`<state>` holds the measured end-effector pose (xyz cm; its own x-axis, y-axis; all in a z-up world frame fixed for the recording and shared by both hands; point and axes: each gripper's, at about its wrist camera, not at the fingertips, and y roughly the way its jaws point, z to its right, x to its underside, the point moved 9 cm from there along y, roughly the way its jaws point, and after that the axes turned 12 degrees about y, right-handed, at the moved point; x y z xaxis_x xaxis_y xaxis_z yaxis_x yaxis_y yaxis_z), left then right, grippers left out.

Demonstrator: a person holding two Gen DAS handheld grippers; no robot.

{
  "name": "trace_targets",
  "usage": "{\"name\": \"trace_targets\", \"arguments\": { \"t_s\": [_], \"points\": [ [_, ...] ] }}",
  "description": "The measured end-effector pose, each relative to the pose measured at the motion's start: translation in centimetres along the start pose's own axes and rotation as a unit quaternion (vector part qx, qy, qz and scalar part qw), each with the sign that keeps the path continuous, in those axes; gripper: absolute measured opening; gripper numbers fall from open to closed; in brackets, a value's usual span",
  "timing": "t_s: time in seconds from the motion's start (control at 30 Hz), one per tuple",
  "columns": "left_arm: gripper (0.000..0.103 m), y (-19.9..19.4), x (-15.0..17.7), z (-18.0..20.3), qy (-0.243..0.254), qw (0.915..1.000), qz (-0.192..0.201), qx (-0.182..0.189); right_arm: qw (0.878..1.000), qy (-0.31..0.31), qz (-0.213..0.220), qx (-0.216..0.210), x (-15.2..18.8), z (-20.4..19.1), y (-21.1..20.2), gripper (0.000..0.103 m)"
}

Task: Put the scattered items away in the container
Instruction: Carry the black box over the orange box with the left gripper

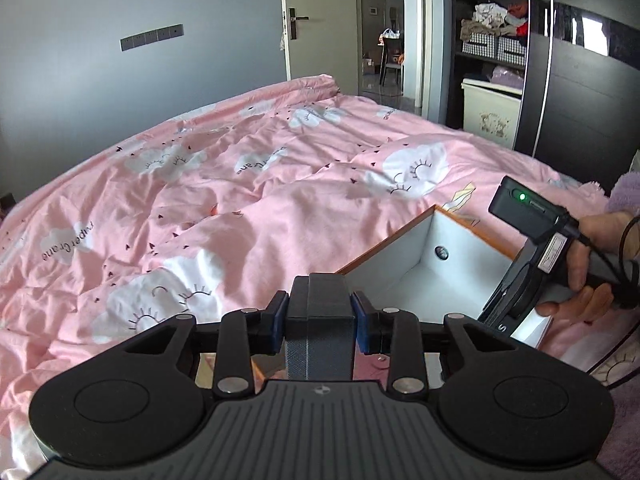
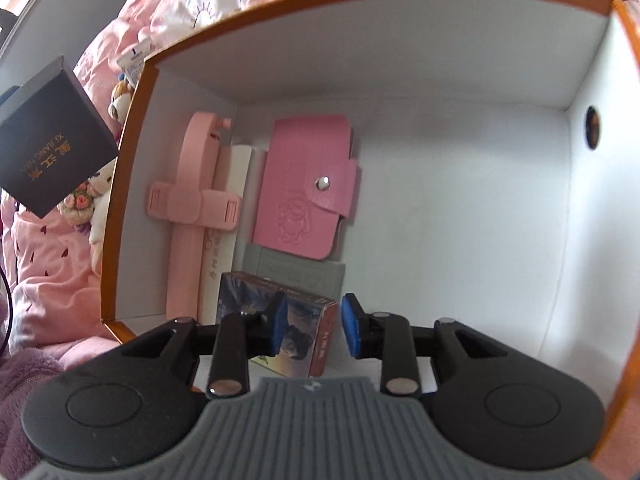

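We see the orange-rimmed white box [image 2: 384, 92] lying on the pink quilt [image 1: 248, 184], holding a pink card wallet [image 2: 306, 188], a pink clip holder [image 2: 188, 208], a white slim box [image 2: 228, 208], a grey box [image 2: 300, 276] and a printed card box [image 2: 308, 328]. Our right gripper [image 2: 313, 326] hangs inside, blue pads apart, the card box under them, unclamped. Our left gripper [image 1: 320, 318] clamps a dark box [image 1: 320, 308], seen lifted beside the rim. Plush toys [image 2: 102, 184] lie outside.
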<state>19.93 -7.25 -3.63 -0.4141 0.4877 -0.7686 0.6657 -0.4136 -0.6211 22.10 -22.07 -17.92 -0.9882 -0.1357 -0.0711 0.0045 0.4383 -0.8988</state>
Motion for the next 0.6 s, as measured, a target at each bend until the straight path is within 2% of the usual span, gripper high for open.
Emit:
{"name": "trace_targets", "arguments": {
  "t_s": [0.1,0.3,0.47,0.6],
  "points": [
    [0.038,2.2,0.4,0.8,-0.049,0.9975,-0.012,0.049,1.000,0.007,0.013,-0.004,-0.3,0.3,-0.6,0.034],
    [0.038,7.3,2.6,2.0,-0.137,0.9800,-0.055,0.133,0.998,0.029,0.056,-0.004,-1.1,1.3,-1.5,0.034],
    [0.038,9.7,4.0,2.4,-0.173,0.9648,-0.094,0.175,0.994,0.058,0.096,-0.012,-2.1,2.3,-2.3,0.034],
    [0.038,11.3,4.8,2.5,-0.200,0.9517,-0.112,0.205,0.991,0.080,0.106,-0.027,-3.0,2.6,-2.3,0.034]
  ]
}}
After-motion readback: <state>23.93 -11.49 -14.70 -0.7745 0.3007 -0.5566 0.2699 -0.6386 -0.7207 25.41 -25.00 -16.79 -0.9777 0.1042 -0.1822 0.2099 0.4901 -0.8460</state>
